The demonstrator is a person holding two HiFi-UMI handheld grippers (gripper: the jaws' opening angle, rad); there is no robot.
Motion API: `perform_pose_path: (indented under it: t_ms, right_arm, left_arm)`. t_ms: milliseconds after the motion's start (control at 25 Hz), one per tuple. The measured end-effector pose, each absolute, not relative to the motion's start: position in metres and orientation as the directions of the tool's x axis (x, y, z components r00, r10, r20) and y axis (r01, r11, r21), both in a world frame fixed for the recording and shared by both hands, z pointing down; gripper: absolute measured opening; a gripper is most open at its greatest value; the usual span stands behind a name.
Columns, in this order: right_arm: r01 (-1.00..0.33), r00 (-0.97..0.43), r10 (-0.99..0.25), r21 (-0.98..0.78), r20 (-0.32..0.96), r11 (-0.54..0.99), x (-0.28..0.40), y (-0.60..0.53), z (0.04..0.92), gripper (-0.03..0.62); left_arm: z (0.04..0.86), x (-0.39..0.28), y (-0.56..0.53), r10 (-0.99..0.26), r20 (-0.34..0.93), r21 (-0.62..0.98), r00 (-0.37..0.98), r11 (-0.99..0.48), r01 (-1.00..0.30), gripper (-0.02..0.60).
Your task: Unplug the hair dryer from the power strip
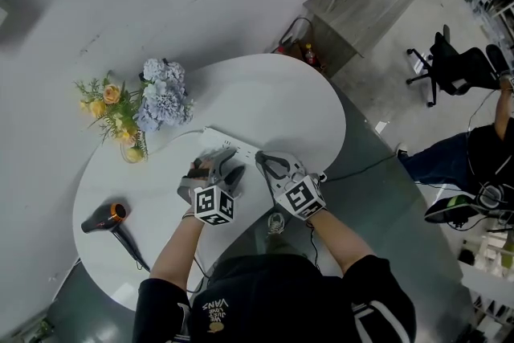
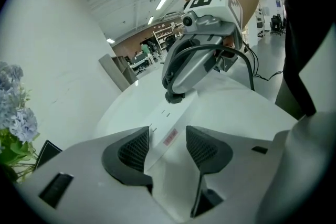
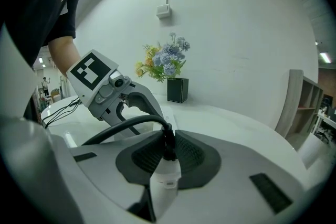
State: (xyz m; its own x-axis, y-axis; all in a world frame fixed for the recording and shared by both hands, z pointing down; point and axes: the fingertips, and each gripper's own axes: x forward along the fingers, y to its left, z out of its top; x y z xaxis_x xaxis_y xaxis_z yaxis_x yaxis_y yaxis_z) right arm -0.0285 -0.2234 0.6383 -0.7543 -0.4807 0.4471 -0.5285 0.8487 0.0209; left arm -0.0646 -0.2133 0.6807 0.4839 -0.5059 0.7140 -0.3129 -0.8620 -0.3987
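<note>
**Hair dryer (image 1: pixel 108 218) on the table, plug (image 3: pixel 167 173) clamped at the power strip (image 1: pixel 229 142)**

Head view: the black hair dryer with an orange ring lies near the left edge of the white table (image 1: pixel 281 108), well apart from both grippers, with its dark cord trailing toward the table's near edge. The white power strip lies at mid-table, just beside a vase of blue and yellow flowers (image 1: pixel 165 96).

Right gripper (image 1: pixel 263 161): its jaws are closed on the plug, with both ribbed pads pressing its white body. A black cable (image 3: pixel 121 126) arches up and away from between them. The left gripper view shows this gripper's tip down on the far end of the strip.

Left gripper (image 1: pixel 227 166): its jaws stand apart and straddle the near part of the strip, which runs between the two pads. Whether the pads touch the strip's sides cannot be told.

Background: a person sits at the right, near an office chair (image 1: pixel 450 64).
</note>
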Motion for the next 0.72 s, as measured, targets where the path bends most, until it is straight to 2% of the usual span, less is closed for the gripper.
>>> perform_pose_path:
  t_ms: [160, 320, 720]
  right_arm:
    - [-0.536, -0.748, -0.487, 0.021, 0.452, 0.844, -0.0272, -0.2238, 0.6371, 0.074]
    - [-0.547, -0.740, -0.496, 0.022, 0.454, 0.837, -0.0256, -0.2238, 0.6351, 0.072]
    - [-0.566, -0.733, -0.505, 0.004, 0.456, 0.824, -0.0246, -0.2230, 0.6335, 0.072]
  left_arm:
    - [0.6791, -0.0653, -0.2152, -0.511, 0.725, -0.408, 0.462, -0.859, -0.310, 0.222]
    - [0.6764, -0.0665, -0.2193, -0.524, 0.724, -0.409, 0.448, -0.850, -0.333, 0.183]
    - [0.6767, -0.0666, -0.2194, -0.534, 0.720, -0.413, 0.442, -0.843, -0.346, 0.183]
